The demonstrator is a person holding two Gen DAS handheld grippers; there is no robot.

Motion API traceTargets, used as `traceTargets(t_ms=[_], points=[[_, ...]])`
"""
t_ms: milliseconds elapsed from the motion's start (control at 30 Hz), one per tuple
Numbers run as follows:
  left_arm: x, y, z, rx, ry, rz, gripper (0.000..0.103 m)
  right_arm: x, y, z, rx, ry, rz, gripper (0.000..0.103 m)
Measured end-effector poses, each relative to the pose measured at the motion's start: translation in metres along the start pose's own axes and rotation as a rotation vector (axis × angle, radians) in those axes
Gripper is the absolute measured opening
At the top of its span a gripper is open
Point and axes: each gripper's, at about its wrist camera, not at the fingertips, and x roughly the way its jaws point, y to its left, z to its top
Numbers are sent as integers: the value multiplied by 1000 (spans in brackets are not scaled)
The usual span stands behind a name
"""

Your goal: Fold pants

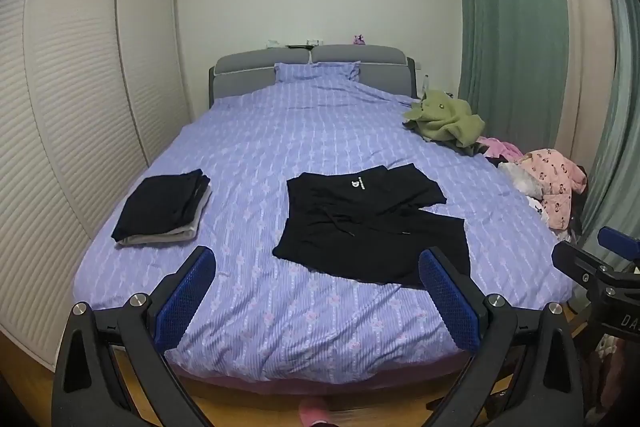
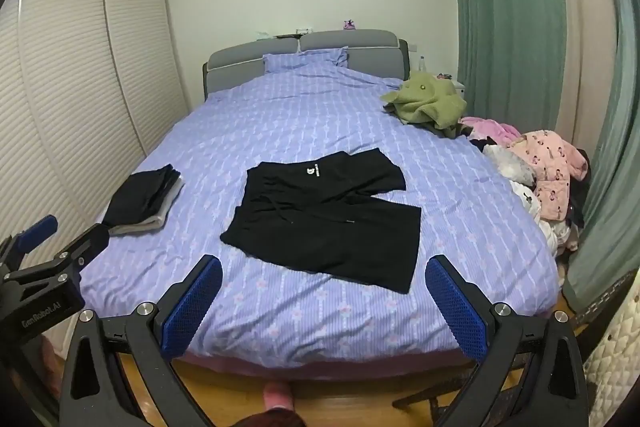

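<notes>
While both tools hang spread and empty, black pants (image 2: 324, 215) lie ahead on the bed (image 2: 280, 307), beyond the right tool (image 2: 324, 301), ahead-right of the left tool (image 1: 316, 293); pinch hem corners, fold evenly.

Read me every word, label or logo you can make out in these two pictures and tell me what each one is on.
"GenRobot.AI": white letters on the black body of the left tongs, seen from the right wrist.
"DA": cut off at the picture's edge, on the body of the right tongs, seen from the left wrist.
White logo and a short line of print on the black pants: too small to read.
</notes>
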Motion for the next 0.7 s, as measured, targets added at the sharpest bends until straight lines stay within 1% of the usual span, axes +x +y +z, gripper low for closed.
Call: traceTargets(t_ms=[33,167,367,700], points=[[2,5,-7,-8,0,-7,103,-1,1,0,0,1,0,103],[4,9,-6,-30,13,-18,103,1,0,-1,1,3,-1,103],[1,11,-9,-25,6,-17,103,0,1,1,-3,1,4,103],[-3,15,-4,-40,3,-30,103,0,5,1,-1,-2,9,103]])
